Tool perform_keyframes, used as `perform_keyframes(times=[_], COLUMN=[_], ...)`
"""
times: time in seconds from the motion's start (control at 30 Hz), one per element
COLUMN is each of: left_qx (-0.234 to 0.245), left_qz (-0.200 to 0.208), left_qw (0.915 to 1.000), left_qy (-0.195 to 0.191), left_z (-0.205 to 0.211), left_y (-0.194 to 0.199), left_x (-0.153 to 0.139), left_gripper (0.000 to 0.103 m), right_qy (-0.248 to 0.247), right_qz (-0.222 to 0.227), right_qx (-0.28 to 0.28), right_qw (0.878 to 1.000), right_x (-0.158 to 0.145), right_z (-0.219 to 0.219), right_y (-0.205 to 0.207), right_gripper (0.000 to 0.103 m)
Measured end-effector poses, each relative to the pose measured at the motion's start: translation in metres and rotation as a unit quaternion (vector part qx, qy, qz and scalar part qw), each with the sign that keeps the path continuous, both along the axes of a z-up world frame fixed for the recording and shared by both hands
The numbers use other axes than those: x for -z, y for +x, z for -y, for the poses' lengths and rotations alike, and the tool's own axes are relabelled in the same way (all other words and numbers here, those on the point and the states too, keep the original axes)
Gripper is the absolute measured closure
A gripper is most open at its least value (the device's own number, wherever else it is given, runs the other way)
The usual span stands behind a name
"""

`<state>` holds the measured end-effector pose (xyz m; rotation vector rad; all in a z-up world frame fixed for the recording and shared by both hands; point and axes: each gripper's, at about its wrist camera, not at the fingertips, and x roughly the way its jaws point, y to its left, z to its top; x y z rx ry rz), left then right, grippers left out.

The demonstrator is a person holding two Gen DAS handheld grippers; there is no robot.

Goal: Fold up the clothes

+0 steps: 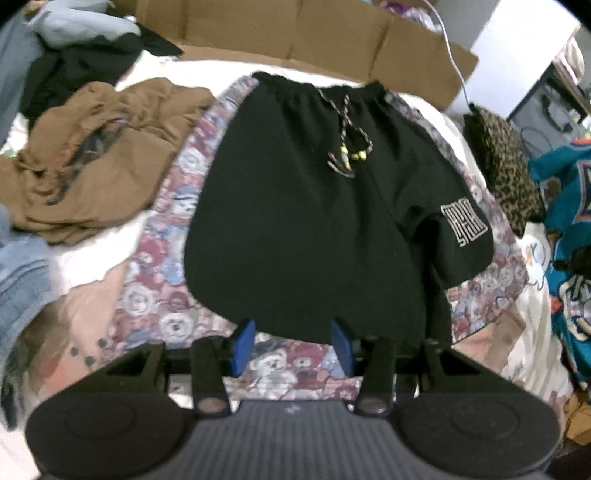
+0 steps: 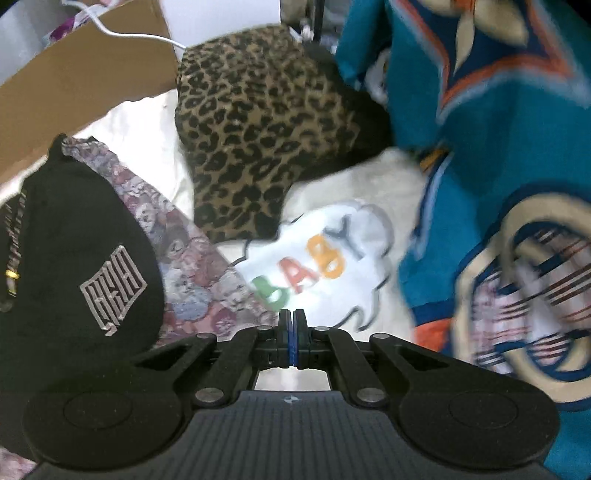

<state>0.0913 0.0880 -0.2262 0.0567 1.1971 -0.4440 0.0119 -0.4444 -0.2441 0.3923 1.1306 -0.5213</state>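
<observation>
Blue pads [image 1: 243, 345] of the left gripper [image 1: 291, 347] stand wide apart, w/ the hem of the black shorts [image 1: 314, 206] lying between their tips; whether they touch cloth is unclear. Beyond, the shorts lie flat, waistband far, drawstring [image 1: 347, 144] looped at centre, white logo patch [image 1: 464, 223] on one leg, atop a teddy-print cloth [image 1: 162, 280]. Brown garment [image 1: 96, 162] crumpled to the left, cardboard [image 1: 295, 33] behind, leopard-print item [image 1: 498, 162] and teal blanket [image 1: 569, 206] to the right. Right gripper [image 2: 292, 332] is pinched closed on nothing, hovering level over white fabric lettered "BABY" [image 2: 314, 266], just beside the shorts' logo leg [image 2: 81, 254]; leopard-print piece and teal blanket crowd ahead, blurred.
</observation>
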Motion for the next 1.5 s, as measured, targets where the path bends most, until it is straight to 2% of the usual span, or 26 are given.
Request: perform_keyframes(times=[0.1, 0.2, 0.27, 0.37, 0.5, 0.57, 0.67, 0.73, 0.83, 0.93, 1.07, 1.17, 1.27, 1.4, 1.5], left_qx=[0.014, 0.039, 0.058, 0.085, 0.121, 0.158, 0.205, 0.214, 0.227, 0.222, 0.202, 0.195, 0.190, 0.162, 0.148], left_qz=[-0.007, -0.006, -0.008, -0.011, -0.019, -0.027, -0.045, -0.051, -0.054, -0.046, -0.021, -0.039, -0.052, -0.046, -0.031], left_qw=[0.9999, 0.9992, 0.9982, 0.9963, 0.9924, 0.9862, 0.9727, 0.9661, 0.9555, 0.9538, 0.9539, 0.9529, 0.9506, 0.9590, 0.9592], left_qy=[0.003, 0.008, 0.009, 0.006, 0.011, 0.042, 0.099, 0.135, 0.181, 0.197, 0.221, 0.228, 0.240, 0.228, 0.238], left_z=[0.019, 0.037, 0.048, 0.060, 0.069, 0.076, 0.089, 0.096, 0.116, 0.138, 0.171, 0.190, 0.206, 0.220, 0.229], left_y=[0.008, 0.017, 0.025, 0.041, 0.075, 0.094, 0.118, 0.135, 0.160, 0.173, 0.173, 0.168, 0.163, 0.152, 0.142], left_x=[0.010, 0.014, 0.014, 0.004, -0.036, -0.060, -0.091, -0.112, -0.148, -0.177, -0.189, -0.177, -0.161, -0.139, -0.116], left_gripper=[0.055, 0.055, 0.055, 0.055, 0.055, 0.053, 0.053, 0.053, 0.053, 0.047, 0.047, 0.047, 0.049, 0.049, 0.049], right_qy=[0.041, 0.074, 0.072, 0.052, 0.031, 0.027, 0.026, 0.032, 0.058, 0.062, 0.074, 0.087, 0.106, 0.112, 0.107], right_qz=[-0.001, -0.027, -0.052, -0.079, -0.084, -0.079, -0.075, -0.076, -0.066, -0.060, -0.062, -0.051, -0.018, 0.012, 0.028], right_qx=[0.006, -0.057, -0.123, -0.185, -0.262, -0.290, -0.324, -0.341, -0.343, -0.343, -0.326, -0.295, -0.259, -0.257, -0.261], right_qw=[0.999, 0.995, 0.988, 0.978, 0.961, 0.953, 0.943, 0.936, 0.935, 0.935, 0.941, 0.950, 0.960, 0.960, 0.959], right_x=[0.013, 0.011, 0.000, -0.021, -0.051, -0.060, -0.064, -0.065, -0.066, -0.063, -0.058, -0.061, -0.061, -0.056, -0.056], right_z=[0.020, 0.030, 0.032, 0.034, 0.033, 0.030, 0.026, 0.023, 0.025, 0.027, 0.041, 0.058, 0.070, 0.069, 0.066], right_y=[0.003, 0.018, 0.031, 0.049, 0.069, 0.073, 0.072, 0.069, 0.067, 0.063, 0.057, 0.052, 0.045, 0.040, 0.044], right_gripper=[0.103, 0.102, 0.101, 0.101, 0.096, 0.089, 0.088, 0.088, 0.088, 0.086, 0.086, 0.086, 0.086, 0.086, 0.086])
